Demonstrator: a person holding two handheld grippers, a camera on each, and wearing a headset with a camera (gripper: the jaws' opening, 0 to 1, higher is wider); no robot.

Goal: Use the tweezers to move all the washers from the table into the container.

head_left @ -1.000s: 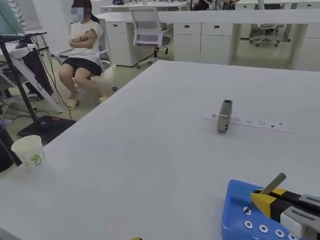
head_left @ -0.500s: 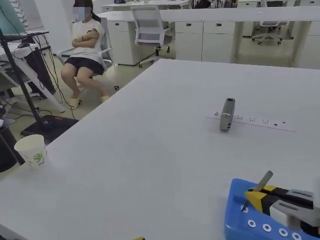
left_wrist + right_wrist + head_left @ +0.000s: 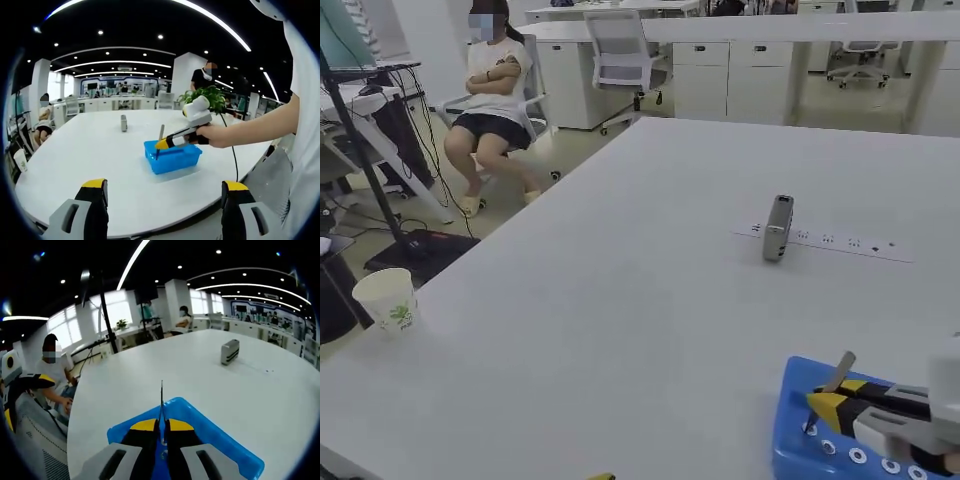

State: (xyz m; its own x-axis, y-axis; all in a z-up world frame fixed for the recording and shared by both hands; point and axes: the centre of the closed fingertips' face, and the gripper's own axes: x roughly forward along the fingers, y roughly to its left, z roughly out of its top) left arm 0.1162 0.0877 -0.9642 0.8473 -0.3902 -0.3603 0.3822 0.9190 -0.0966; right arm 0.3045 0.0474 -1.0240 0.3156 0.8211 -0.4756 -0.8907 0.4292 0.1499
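Note:
The blue container [image 3: 798, 442] sits at the near right of the white table, with several white washers [image 3: 858, 456] on its floor. My right gripper [image 3: 820, 402], yellow-tipped, is shut on the thin metal tweezers [image 3: 838, 372], whose points dip into the container. In the right gripper view the tweezers [image 3: 161, 399] stick straight out from the shut gripper [image 3: 161, 426] over the container [image 3: 215, 437]. My left gripper [image 3: 162, 200] stands wide open with nothing in it, back from the table edge, facing the container [image 3: 175, 159] and the right gripper [image 3: 164, 144].
A grey block [image 3: 778, 228] stands on a white power strip [image 3: 845, 243] further back on the table. A paper cup [image 3: 386, 300] sits at the left edge. A seated person [image 3: 492, 90] and office chairs are beyond the table.
The tweezers have tipped a little more upright over the container and the right gripper has sunk slightly. The head camera has shifted a bit.

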